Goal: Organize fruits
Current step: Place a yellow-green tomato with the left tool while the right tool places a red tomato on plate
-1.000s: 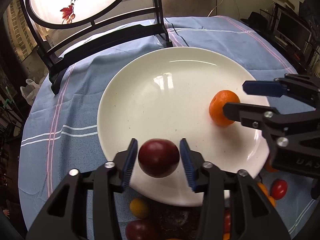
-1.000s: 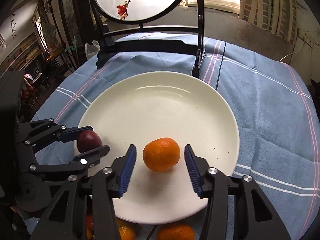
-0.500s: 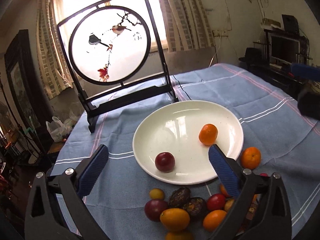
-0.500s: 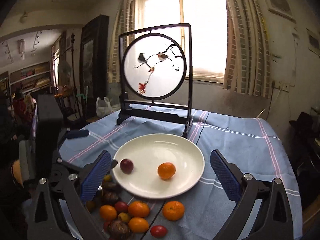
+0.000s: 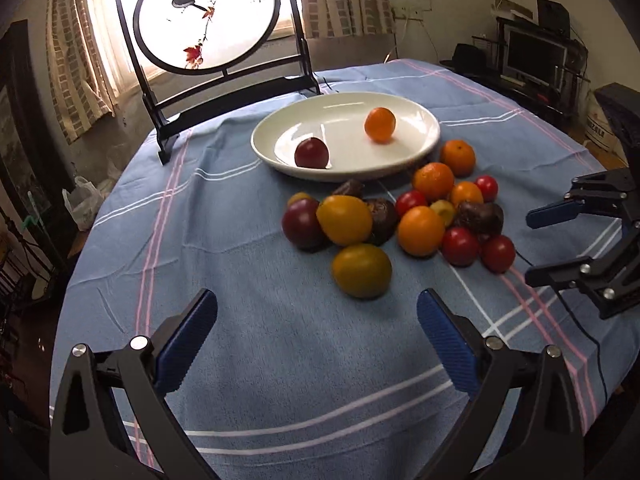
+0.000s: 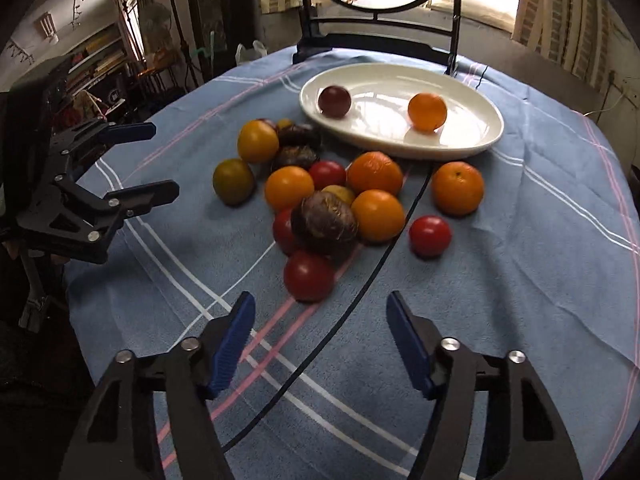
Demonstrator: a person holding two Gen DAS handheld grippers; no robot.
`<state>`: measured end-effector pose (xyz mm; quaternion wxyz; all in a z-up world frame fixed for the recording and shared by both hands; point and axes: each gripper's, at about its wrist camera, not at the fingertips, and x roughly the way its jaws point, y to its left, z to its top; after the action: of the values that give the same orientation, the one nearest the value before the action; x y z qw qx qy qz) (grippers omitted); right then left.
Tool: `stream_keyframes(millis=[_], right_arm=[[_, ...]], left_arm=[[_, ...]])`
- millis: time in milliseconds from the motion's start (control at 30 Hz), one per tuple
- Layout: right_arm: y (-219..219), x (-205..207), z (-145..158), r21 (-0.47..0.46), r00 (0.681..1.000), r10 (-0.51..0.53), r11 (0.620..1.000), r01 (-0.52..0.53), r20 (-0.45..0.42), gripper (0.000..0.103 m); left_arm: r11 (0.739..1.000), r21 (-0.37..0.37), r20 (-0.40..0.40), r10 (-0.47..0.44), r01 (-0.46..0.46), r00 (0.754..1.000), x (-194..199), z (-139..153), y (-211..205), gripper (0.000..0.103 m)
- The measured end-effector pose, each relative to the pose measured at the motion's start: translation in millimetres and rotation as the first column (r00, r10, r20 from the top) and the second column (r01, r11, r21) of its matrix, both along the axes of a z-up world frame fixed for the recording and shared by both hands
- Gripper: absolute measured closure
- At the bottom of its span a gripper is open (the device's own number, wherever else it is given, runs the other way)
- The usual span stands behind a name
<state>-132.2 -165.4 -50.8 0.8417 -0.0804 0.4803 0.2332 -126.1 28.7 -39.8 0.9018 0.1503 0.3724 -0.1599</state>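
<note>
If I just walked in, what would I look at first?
Probably the colourful fruit pile heaped on the blue tablecloth, just in front of the white plate. On the plate sit an orange and a dark red plum, and behind it stands a round bird screen by the bright window.

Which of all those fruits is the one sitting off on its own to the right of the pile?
Start at the white plate on the blue tablecloth, then drop to the heap of fruit in front of it. At the heap's right edge lies a tangerine, apart from the rest. It is orange, unlike the smaller red tomato just below it.
</note>
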Motion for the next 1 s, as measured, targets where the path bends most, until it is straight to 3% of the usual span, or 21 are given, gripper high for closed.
stream_keyframes(millis=[100, 167, 233, 300, 433, 667, 733, 800, 1000], right_arm=[[8.6, 7.4, -9.9, 0.009, 0.999, 0.012, 1.000, -0.011, -0.040, 0.052], [14.7, 10.7, -14.3, -0.004, 0.999, 0.022, 1.000, -0.022, -0.050, 0.072], [18.6, 9.3, -13.4, -0.022, 0.999, 0.039, 0.999, -0.040, -0.033, 0.076], [16.4, 8.2, -12.0, -0.024, 0.998, 0.043, 0.999, -0.044, -0.038, 0.076], [4.6, 7.0, -6.7, -0.015, 0.999, 0.022, 1.000, -0.023, -0.032, 0.076], [-6.9, 5.9, -6.1, -0.012, 0.999, 0.010, 1.000, -0.010, -0.039, 0.076], [-7.5, 6.4, -8.0, -0.016, 0.999, 0.010, 1.000, -0.011, -0.042, 0.076], [-7.7, 5.0, -8.6, -0.013, 0.999, 0.011, 1.000, -0.011, -0.044, 0.076], [-11.2, -1.6, -2.6, -0.014, 0.999, 0.013, 1.000, -0.013, -0.031, 0.076]], left_arm=[[0.999, -0.023, -0.035, -0.032, 0.031, 0.999, 4.5, -6.8, -2.4, 0.005], [0.999, -0.023, -0.055, -0.042, 0.041, 0.998, 11.3, -11.2, -7.7, 0.005], [0.998, -0.021, -0.068, -0.055, 0.054, 0.996, 17.2, -16.2, -14.3, 0.005], [0.998, -0.022, -0.086, -0.065, 0.063, 0.994, 24.1, -20.0, -19.9, 0.007], [0.997, -0.030, -0.147, -0.069, 0.065, 0.987, 37.5, -28.5, -27.2, 0.024], [0.998, -0.054, -0.177, -0.049, 0.040, 0.983, 48.0, -33.0, -28.0, 0.035], [0.998, -0.057, -0.198, -0.051, 0.040, 0.979, 51.7, -34.3, -28.2, 0.052], [0.997, -0.072, -0.234, -0.055, 0.040, 0.971, 54.9, -38.0, -28.9, 0.061], [0.994, -0.100, -0.240, -0.067, 0.044, 0.968, 46.9, -33.0, -23.7, 0.062]])
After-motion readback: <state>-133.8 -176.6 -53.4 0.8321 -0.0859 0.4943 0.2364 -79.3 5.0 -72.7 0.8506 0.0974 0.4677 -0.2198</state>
